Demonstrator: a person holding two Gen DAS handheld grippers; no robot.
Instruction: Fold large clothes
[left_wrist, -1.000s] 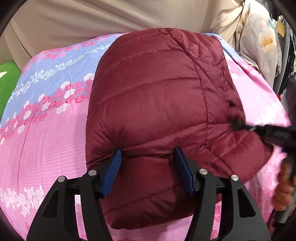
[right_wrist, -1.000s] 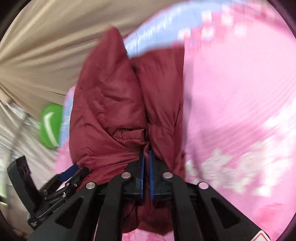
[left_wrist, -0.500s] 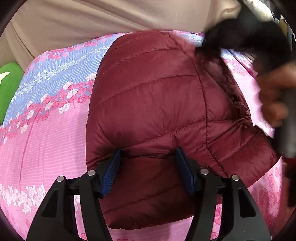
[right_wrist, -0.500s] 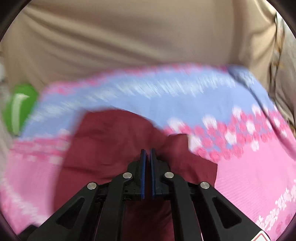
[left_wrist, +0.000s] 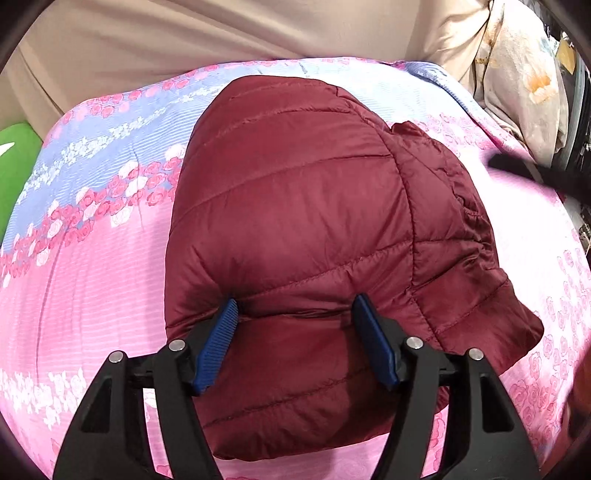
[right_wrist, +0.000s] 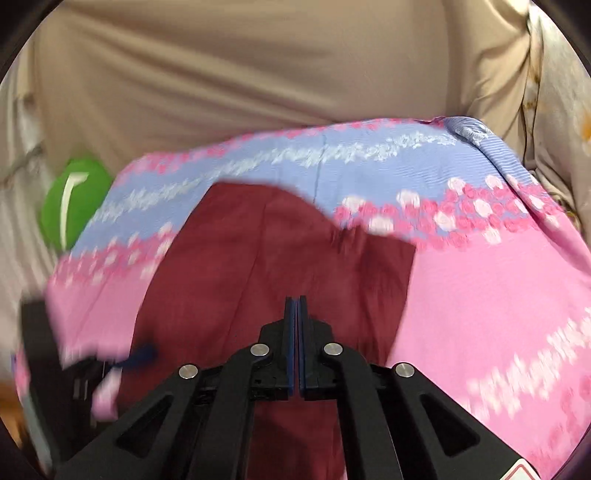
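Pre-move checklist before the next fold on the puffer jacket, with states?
1. Maroon quilted puffer jacket lying folded on the pink and blue floral bedsheet: ok.
2. Left tool open, its blue pads astride a jacket ridge: ok.
3. Right tool shut with nothing visibly between its pads: ok.
4. Right-side sleeve cuff tucked in: not ok, it sticks out.
5. Right wrist view sharp enough to aim: not ok, blurred.
6. Layers underneath even: cannot tell.
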